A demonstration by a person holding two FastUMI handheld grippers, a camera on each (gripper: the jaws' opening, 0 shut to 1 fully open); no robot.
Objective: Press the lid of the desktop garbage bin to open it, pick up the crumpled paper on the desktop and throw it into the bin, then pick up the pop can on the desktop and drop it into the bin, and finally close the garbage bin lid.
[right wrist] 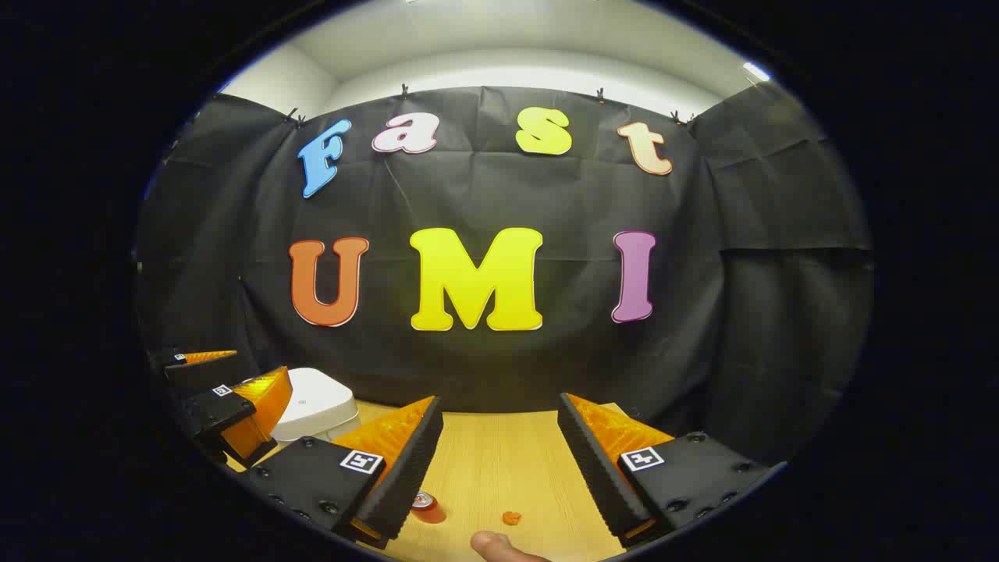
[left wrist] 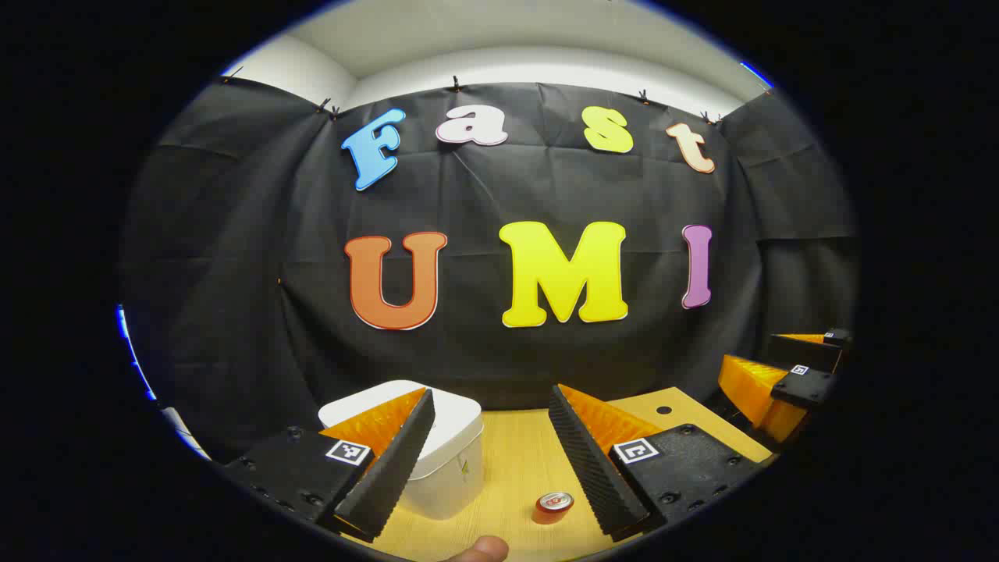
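Two grippers held spread above one wooden desk (right wrist: 499, 460).
Left gripper (left wrist: 488, 457) and right gripper (right wrist: 495, 464) both gape, empty; one closed white bin (left wrist: 449, 453) back left, one can (left wrist: 553, 505) upright centre, one orange paper ball (right wrist: 511, 517) right of it.

Light wood-grain counter (right wrist: 499, 460) up against the black cloth wall. The white bin (left wrist: 449, 460) sits on it toward the left, lid down. The can (left wrist: 553, 505) stands upright on the wood just to the bin's right, not touching it. In the right gripper view a small orange paper (right wrist: 511, 517) lies a bit right of the can. There's a dark round hole (left wrist: 663, 410) near the counter's far right corner.
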